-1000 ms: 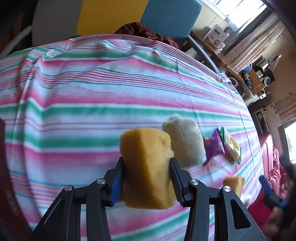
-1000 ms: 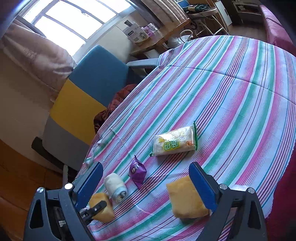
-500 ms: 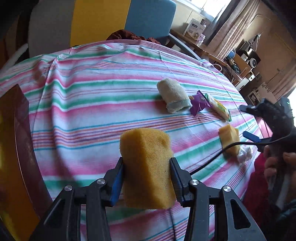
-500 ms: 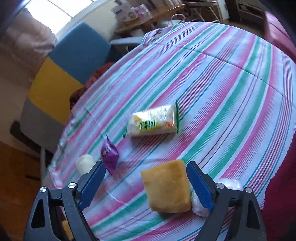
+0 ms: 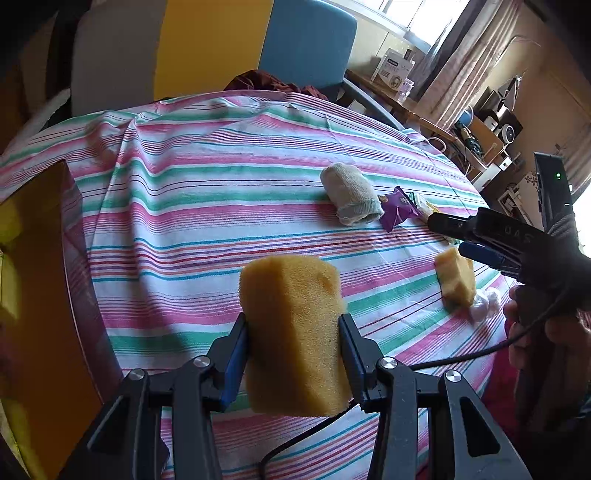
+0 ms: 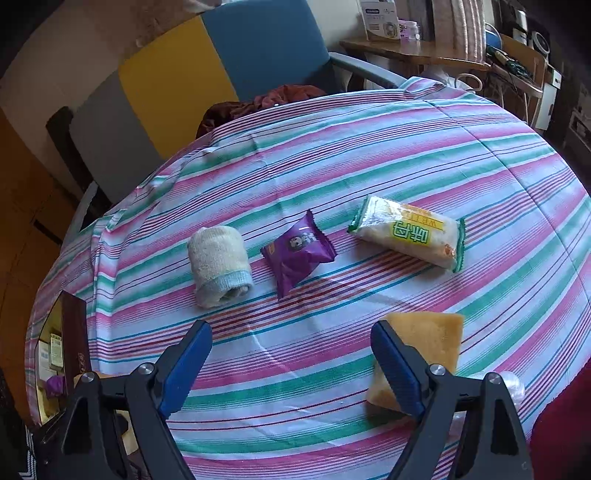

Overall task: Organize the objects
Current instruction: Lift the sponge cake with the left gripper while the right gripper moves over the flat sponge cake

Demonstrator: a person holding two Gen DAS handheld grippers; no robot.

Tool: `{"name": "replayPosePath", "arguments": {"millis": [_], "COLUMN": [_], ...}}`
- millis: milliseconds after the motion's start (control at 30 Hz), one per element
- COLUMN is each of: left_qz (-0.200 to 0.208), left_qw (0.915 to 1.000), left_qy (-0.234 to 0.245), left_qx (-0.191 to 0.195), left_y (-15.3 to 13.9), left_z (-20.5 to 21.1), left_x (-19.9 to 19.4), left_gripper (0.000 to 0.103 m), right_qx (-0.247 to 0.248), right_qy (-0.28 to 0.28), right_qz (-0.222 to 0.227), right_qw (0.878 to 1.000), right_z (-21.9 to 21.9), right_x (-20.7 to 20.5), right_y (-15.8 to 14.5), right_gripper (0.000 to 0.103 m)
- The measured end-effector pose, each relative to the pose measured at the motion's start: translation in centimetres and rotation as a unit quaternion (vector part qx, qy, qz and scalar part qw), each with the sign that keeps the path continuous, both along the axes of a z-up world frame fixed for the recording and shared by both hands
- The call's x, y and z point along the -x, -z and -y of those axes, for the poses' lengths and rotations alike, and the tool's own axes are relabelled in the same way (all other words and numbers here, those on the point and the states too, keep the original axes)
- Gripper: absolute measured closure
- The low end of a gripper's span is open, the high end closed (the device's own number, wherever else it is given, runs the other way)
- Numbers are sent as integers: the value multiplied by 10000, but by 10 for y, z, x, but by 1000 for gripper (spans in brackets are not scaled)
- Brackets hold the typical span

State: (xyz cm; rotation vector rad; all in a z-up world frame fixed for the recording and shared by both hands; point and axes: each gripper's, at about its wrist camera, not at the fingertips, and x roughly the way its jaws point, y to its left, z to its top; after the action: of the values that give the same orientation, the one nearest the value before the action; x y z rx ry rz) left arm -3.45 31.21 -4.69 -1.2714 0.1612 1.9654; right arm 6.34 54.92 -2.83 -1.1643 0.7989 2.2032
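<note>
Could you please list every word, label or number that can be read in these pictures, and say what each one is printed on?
"WE": start of a longer word, upside down on the green-edged snack packet; the rest and the large green characters are unclear.
"DAS": partial embossed letters on the right hand-held gripper.
Purple snack packet: print too small to read.
White box on the shelf: blurred, unreadable.

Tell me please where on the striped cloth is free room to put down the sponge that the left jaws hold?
The striped cloth lies bare between the rolled sock and the box at the left edge, and behind the sock up to the chair. Crowded: the row of sock, purple packet and rice-cracker pack, and around the second sponge.
</note>
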Motion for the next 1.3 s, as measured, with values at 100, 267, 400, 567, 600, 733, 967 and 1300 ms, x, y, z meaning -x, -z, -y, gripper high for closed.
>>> {"name": "replayPosePath", "arguments": {"millis": [100,267,400,567,600,733,967,1300], "left_qz": [-31,-49,-55,-46,-64,-91,-116,-106], "left_qw": [10000,10000,10000,9999,9999,9998,9997,9996], "left_qy": [-1,-24,-25,-15,-13,-43,-66,-64], "left_qx": [5,-15,-52,-119,-127,-168,-226,-259], "left_y": [-2,-3,-4,-7,-8,-11,-16,-17], "left_z": [2,7,11,15,16,19,25,25], "left_x": [-3,-7,-9,-11,-11,-11,-11,-11], "left_gripper": [56,56,56,56,56,56,56,56], "right_qx": [45,538,777,687,648,504,384,646], "right_qy": [524,1225,1424,1335,1320,1260,1369,1381], "right_qz": [-120,-252,-257,-4,38,338,503,448], "right_qw": [9985,9907,9864,9887,9891,9902,9886,9873], "right_z": [-18,-46,-53,-48,-47,-44,-46,-50], "right_x": [-13,-37,-44,-39,-38,-33,-37,-42], "right_y": [-4,5,12,15,16,20,22,23], "right_gripper": [14,14,15,20,20,22,23,23]}}
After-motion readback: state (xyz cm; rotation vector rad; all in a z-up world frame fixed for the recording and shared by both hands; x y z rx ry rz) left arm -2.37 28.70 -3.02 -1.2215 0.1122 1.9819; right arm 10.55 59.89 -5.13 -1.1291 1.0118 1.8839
